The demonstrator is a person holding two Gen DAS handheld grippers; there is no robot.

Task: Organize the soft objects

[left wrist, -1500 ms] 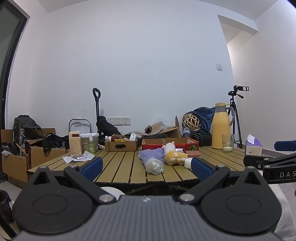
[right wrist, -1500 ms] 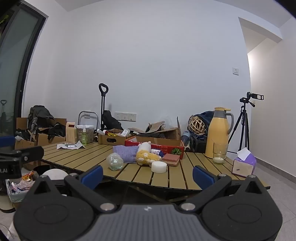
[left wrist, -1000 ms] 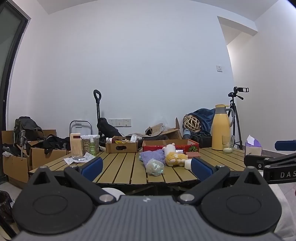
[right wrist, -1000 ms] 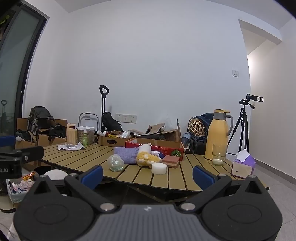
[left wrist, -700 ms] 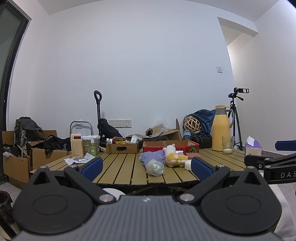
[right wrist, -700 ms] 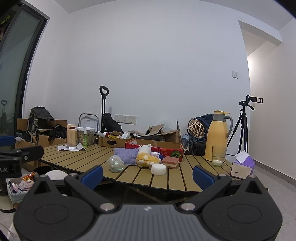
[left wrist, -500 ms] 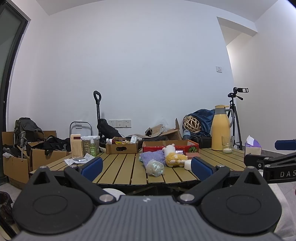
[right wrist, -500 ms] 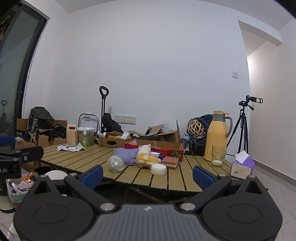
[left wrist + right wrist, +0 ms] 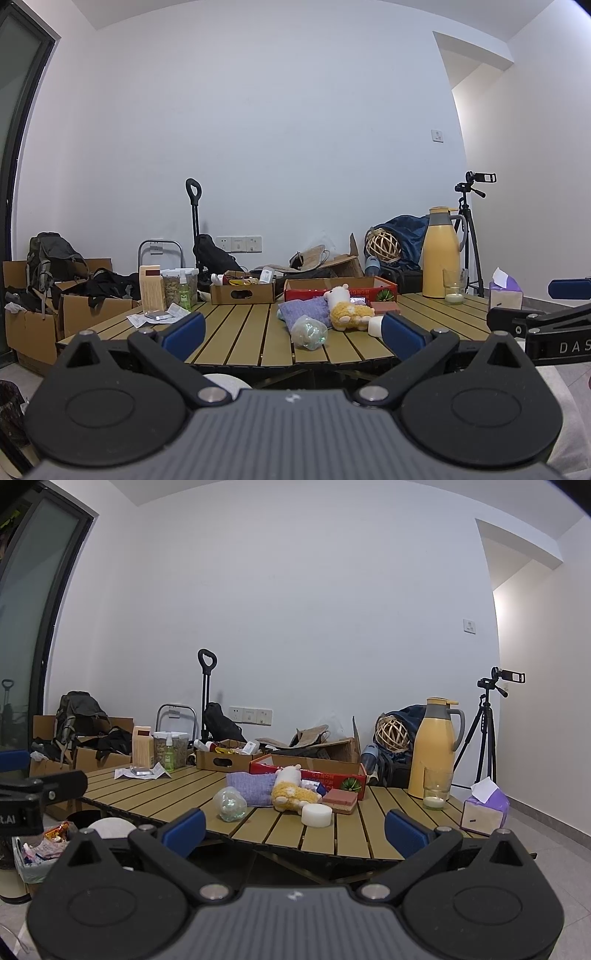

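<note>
A slatted wooden table [image 9: 240,332] [image 9: 184,794] stands ahead. On it lie a yellow-and-white plush toy [image 9: 345,308] [image 9: 291,790], a folded purple cloth [image 9: 306,309] [image 9: 249,788], a clear crumpled bag [image 9: 309,331] [image 9: 229,805], a white round sponge [image 9: 375,325] [image 9: 316,815] and a pink sponge block [image 9: 384,306] [image 9: 340,797]. A red cardboard box [image 9: 340,288] [image 9: 314,771] sits behind them. My left gripper [image 9: 293,330] and right gripper [image 9: 293,829] are open and empty, short of the table's near edge.
A yellow thermos [image 9: 434,747], a glass [image 9: 436,794] and a purple tissue box [image 9: 482,810] stand at the table's right. A brown box [image 9: 242,291], jars and papers [image 9: 159,315] sit at the left. A tripod [image 9: 484,731], boxes and bags line the wall. A bin [image 9: 33,853] is on the floor at left.
Both views have shifted slightly, the table first sinking a little in view and then rising back. Both grippers stay open and empty. Nothing on the table has moved.
</note>
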